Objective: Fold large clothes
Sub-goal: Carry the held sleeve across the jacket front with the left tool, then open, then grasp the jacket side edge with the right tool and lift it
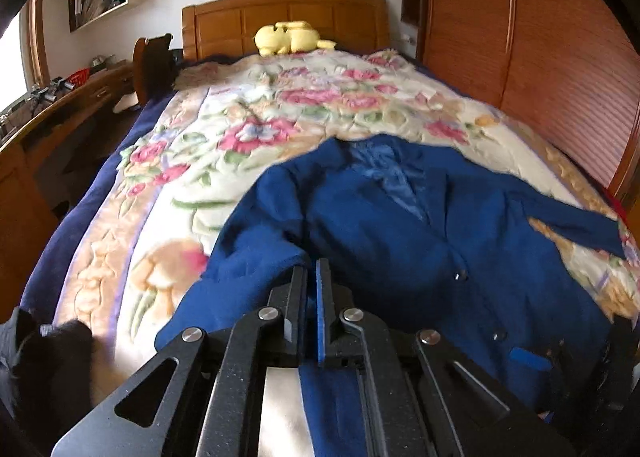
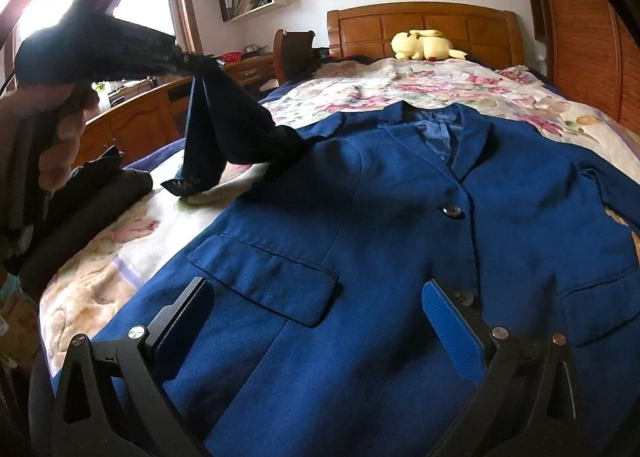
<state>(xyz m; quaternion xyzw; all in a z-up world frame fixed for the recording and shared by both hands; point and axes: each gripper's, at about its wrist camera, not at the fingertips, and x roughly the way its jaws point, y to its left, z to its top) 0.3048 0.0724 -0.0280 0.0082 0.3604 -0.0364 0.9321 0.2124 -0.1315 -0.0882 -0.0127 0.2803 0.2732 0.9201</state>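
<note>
A blue blazer [image 2: 380, 209] lies face up on the floral bedspread [image 2: 400, 89], collar toward the headboard; it also shows in the left wrist view [image 1: 400, 225]. My left gripper [image 1: 311, 269] is shut on the blazer's left sleeve [image 1: 256, 265]. In the right wrist view the left gripper [image 2: 192, 65] holds that sleeve [image 2: 216, 129] lifted above the bed, cuff hanging down. My right gripper [image 2: 316, 297] is open and empty, just above the blazer's lower front near a flap pocket [image 2: 264, 277].
A yellow plush toy [image 1: 288, 37] lies by the wooden headboard [image 1: 284, 17]. A wooden wardrobe [image 1: 540, 37] runs along the right. A desk [image 1: 60, 105] and chair [image 1: 154, 65] stand left of the bed. Dark clothes [image 2: 92, 197] lie at the bed's left edge.
</note>
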